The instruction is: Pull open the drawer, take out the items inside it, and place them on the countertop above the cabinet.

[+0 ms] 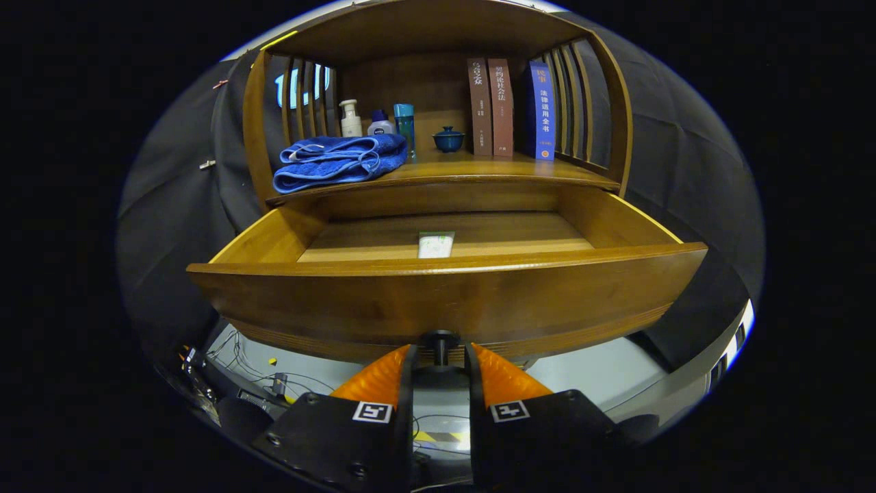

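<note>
Gripper view: drawer (445, 301) stands pulled well out; we judge opening step near done. Gripper (441, 357) level, low at drawer front, fingers clamped either side of knob (441, 342); contact looks firm, though knob partly hidden. Flat pale packet (436, 244) lies on drawer floor, beyond fingers. Countertop (479, 168) above carries blue towel (339, 161), bottles, books. Next we release knob, lift over front, reach for packet.
</note>
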{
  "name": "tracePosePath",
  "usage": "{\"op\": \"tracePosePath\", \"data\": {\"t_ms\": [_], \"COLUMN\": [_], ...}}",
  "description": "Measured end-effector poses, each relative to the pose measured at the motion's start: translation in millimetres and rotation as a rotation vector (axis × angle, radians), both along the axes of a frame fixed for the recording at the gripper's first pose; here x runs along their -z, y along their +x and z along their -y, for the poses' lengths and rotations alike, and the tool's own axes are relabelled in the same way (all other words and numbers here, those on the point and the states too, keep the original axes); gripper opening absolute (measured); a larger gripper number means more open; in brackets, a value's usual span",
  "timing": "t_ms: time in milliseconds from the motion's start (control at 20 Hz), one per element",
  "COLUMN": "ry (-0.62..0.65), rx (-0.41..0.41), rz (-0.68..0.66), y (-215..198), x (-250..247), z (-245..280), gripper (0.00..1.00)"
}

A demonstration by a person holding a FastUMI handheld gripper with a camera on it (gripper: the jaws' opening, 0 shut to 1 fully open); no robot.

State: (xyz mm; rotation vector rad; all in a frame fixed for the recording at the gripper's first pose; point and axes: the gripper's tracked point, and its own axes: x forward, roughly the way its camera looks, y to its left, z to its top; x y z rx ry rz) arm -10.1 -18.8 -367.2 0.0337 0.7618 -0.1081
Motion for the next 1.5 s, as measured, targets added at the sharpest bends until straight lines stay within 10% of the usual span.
{"op": "tracePosePath", "data": {"t_ms": [500, 600, 750, 1100, 1500], "ry": [-0.061, -0.033, -0.045, -0.016, 0.048], "rx": [0.033, 0.050, 0.017, -0.033, -0.029], "rz": [0.181, 0.194, 0.204, 0.092, -0.271], "y": [-11.0, -9.5, 1.6, 87.1, 143.3], "x": [-77.1, -85.6, -100.7, -98.9, -10.4], "z": [9.0, 7.7, 0.7, -8.8, -7.8], "gripper": [0.36, 0.06, 0.06, 0.78, 0.90]}}
